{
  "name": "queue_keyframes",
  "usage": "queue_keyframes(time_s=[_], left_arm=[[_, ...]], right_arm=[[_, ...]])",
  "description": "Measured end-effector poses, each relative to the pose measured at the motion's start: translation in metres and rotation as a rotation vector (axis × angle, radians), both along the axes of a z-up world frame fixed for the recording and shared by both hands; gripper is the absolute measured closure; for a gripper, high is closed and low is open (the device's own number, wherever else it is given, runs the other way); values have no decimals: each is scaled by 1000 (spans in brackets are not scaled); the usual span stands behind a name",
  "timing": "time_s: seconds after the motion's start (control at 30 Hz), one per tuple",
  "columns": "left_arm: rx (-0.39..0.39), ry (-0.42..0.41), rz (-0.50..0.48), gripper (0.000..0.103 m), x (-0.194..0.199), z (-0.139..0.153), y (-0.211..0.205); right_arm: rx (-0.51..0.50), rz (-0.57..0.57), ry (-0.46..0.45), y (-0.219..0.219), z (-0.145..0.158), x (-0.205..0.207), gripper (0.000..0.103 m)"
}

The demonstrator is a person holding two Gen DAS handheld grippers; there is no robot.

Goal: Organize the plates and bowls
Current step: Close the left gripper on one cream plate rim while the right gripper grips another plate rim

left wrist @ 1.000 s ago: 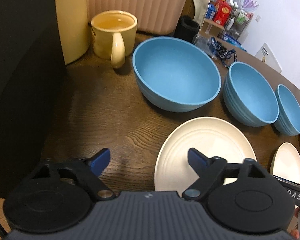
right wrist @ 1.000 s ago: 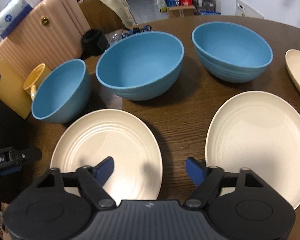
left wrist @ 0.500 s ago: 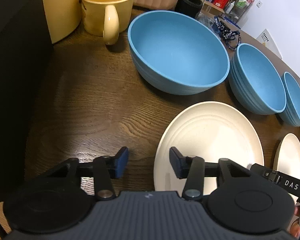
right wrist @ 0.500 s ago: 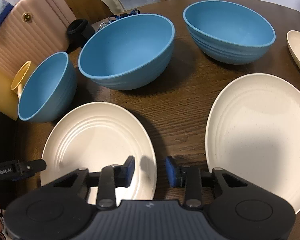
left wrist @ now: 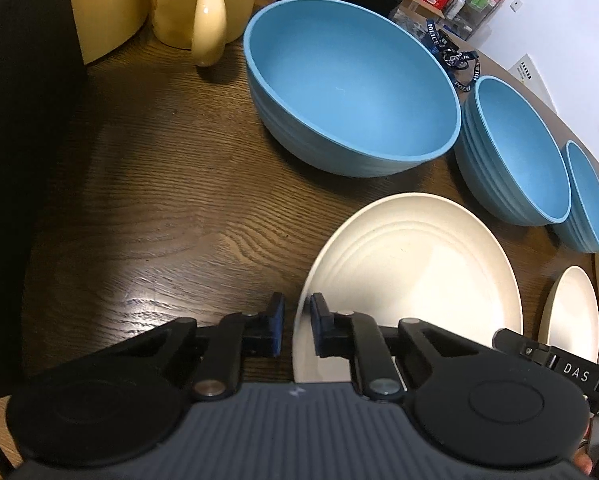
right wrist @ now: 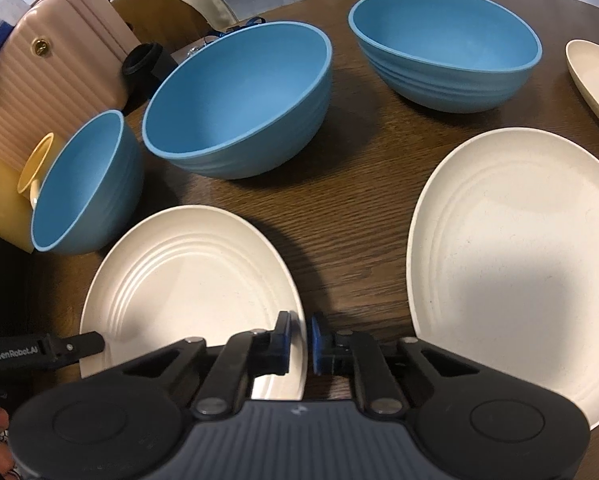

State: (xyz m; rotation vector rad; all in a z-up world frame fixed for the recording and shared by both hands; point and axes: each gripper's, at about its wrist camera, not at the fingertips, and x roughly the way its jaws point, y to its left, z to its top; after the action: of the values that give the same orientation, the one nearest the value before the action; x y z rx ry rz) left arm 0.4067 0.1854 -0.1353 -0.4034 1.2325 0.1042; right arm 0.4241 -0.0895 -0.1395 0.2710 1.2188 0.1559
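Note:
A cream plate [left wrist: 415,264] lies on the dark wooden table; it also shows in the right wrist view [right wrist: 187,280]. My left gripper [left wrist: 295,330] is shut on its left rim. My right gripper [right wrist: 300,340] is shut on its right rim. Behind it stand three blue bowls: a large one [left wrist: 351,96], a medium one [left wrist: 515,152] and a small one [left wrist: 587,200]. In the right wrist view they are the left bowl [right wrist: 87,184], the middle bowl [right wrist: 239,96] and the right bowl [right wrist: 447,40]. A second cream plate [right wrist: 515,264] lies to the right.
A yellow mug [left wrist: 203,4] stands at the back left beside a yellow box [left wrist: 103,4]. A pink ribbed case [right wrist: 47,88] and a black cup [right wrist: 147,60] stand behind the bowls. A third cream plate [right wrist: 595,76] lies at the far right edge.
Both grippers have closed from wide open onto opposite rims of the near cream plate and moved forward and lower. The bowls and plates have not moved.

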Motion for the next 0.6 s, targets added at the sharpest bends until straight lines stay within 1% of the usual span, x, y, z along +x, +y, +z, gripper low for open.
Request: queue_keyframes(time_s=[0.07, 0.3, 0.6], left_arm=[[-9, 0, -4, 91, 0, -1, 0], [-5, -10, -8, 91, 0, -1, -4], [26, -56, -12, 91, -11, 11, -6]], right_arm=[[-1, 0, -4, 1, 0, -1, 95], [-8, 8, -24, 3, 1, -4, 96], [-15, 35, -54, 6, 7, -12, 95]])
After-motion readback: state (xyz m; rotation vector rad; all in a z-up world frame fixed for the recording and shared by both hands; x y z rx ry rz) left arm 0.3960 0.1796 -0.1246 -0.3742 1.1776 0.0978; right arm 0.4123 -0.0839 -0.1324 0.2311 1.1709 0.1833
